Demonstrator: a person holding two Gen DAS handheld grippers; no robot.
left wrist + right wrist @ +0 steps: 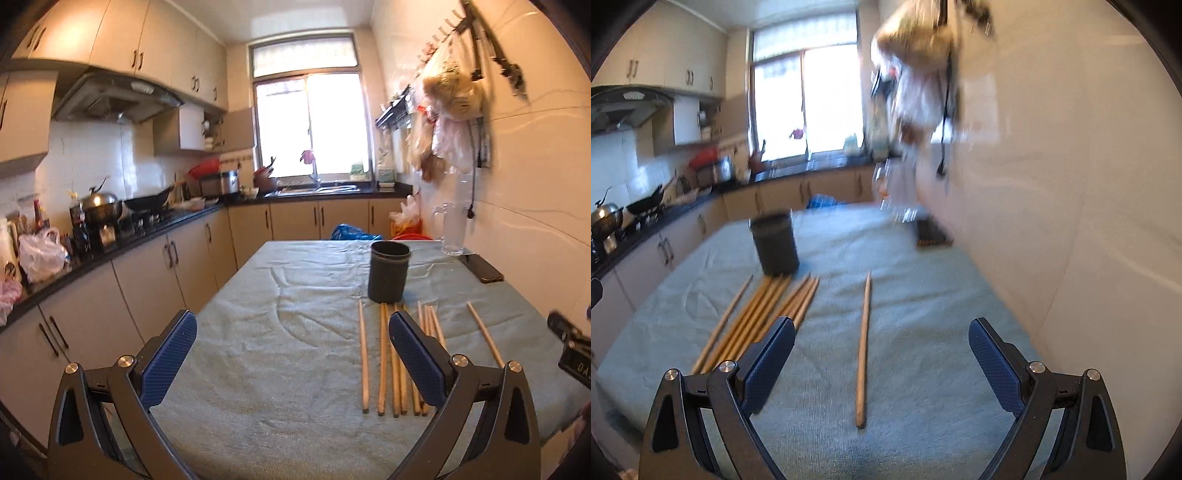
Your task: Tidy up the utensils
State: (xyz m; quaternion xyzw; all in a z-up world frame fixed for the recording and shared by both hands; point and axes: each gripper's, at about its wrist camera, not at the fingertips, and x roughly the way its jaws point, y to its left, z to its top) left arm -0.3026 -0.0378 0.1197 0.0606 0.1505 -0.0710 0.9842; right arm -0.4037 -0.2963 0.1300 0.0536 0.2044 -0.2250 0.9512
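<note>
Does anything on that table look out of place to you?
One chopstick lies alone on the cloth, apart from the bundle beside the dark cup. None are in the cup yet.

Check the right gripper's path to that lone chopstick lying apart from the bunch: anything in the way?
Nothing visible. The right gripper is open above the cloth-covered table, and the lone chopstick lies directly ahead between its fingers. The chopstick bunch and dark holder sit off to the left.
</note>
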